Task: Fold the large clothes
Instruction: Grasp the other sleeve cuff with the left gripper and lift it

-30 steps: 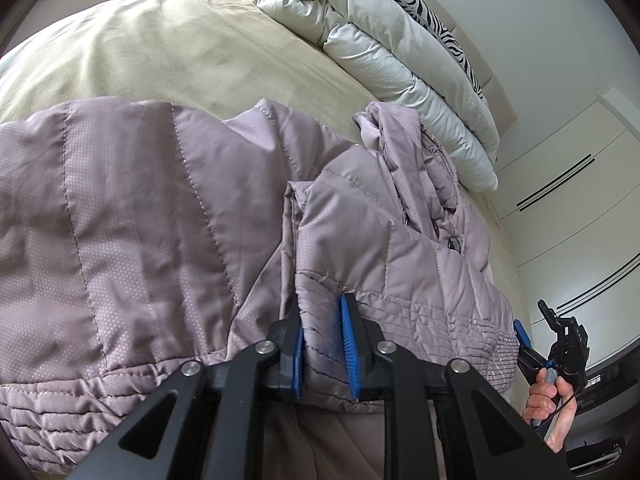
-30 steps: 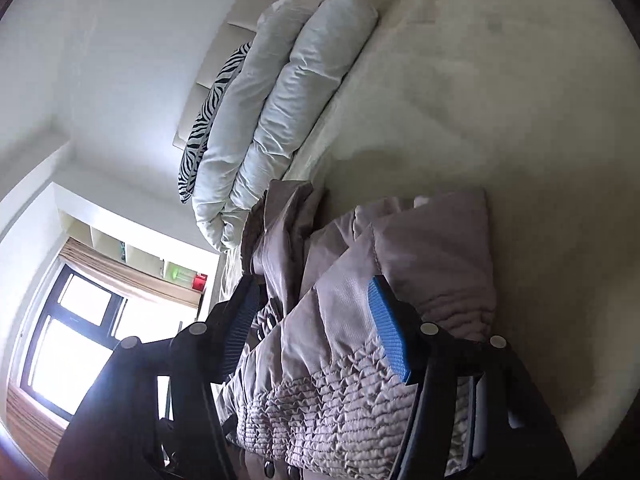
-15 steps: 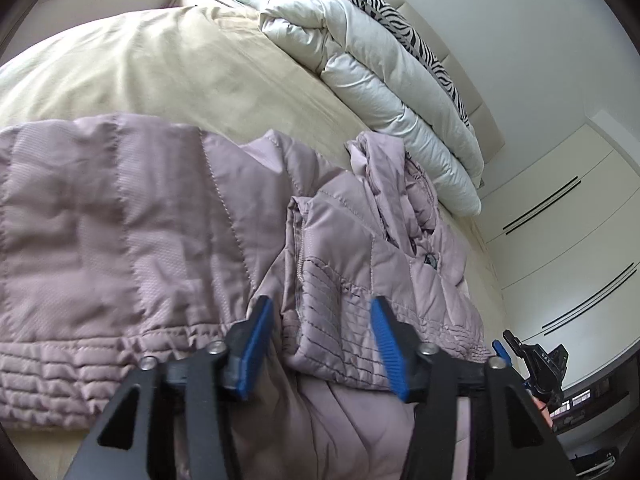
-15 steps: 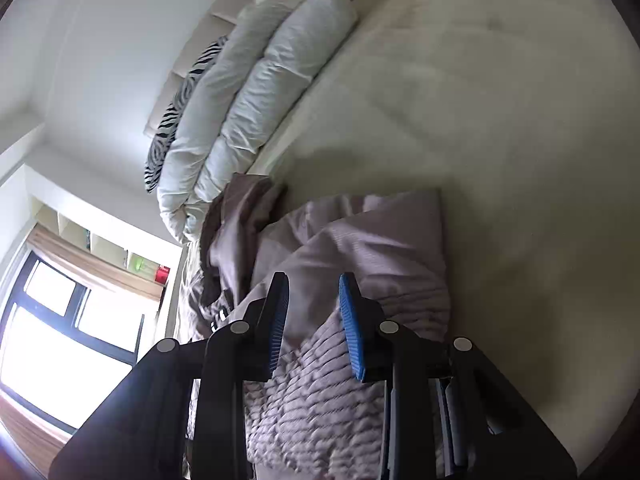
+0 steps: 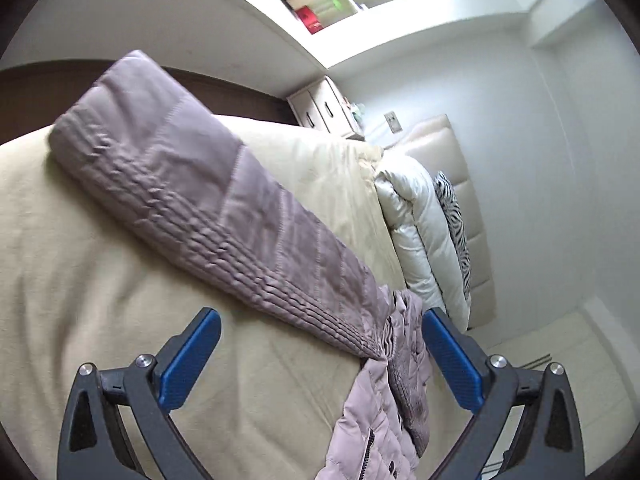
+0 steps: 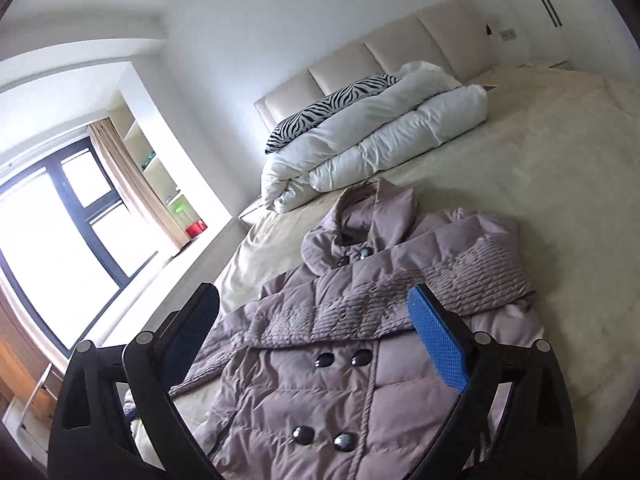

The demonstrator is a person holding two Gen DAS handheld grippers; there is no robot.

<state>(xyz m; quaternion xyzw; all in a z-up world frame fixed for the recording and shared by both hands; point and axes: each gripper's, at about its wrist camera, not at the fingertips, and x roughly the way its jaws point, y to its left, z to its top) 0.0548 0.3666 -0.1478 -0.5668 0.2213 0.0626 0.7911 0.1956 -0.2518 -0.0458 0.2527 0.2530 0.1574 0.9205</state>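
A mauve quilted jacket (image 6: 320, 380) lies front up on the beige bed (image 6: 560, 168), buttons showing, with one sleeve (image 6: 460, 276) folded across its chest. In the left wrist view the other sleeve (image 5: 208, 196) stretches out diagonally over the bed (image 5: 80, 280), away from the jacket body (image 5: 380, 420). My left gripper (image 5: 320, 344) hovers above the sleeve's near end, its jaws opening wide with nothing pressed between the pads. My right gripper (image 6: 316, 304) hangs over the jacket's chest, its jaws also opening, clear of the fabric.
A rolled white duvet (image 6: 380, 144) and a zebra pillow (image 6: 332, 108) lie against the padded headboard (image 6: 400, 44). A window (image 6: 48, 236) and wall shelves (image 6: 156, 168) stand beside the bed. A small white cabinet (image 5: 320, 108) sits beyond the far bed corner.
The left gripper let go of the sleeve cuff, opened wide and swung away towards the outstretched sleeve. The right gripper released the jacket fabric, opened and rose, rolling upright.
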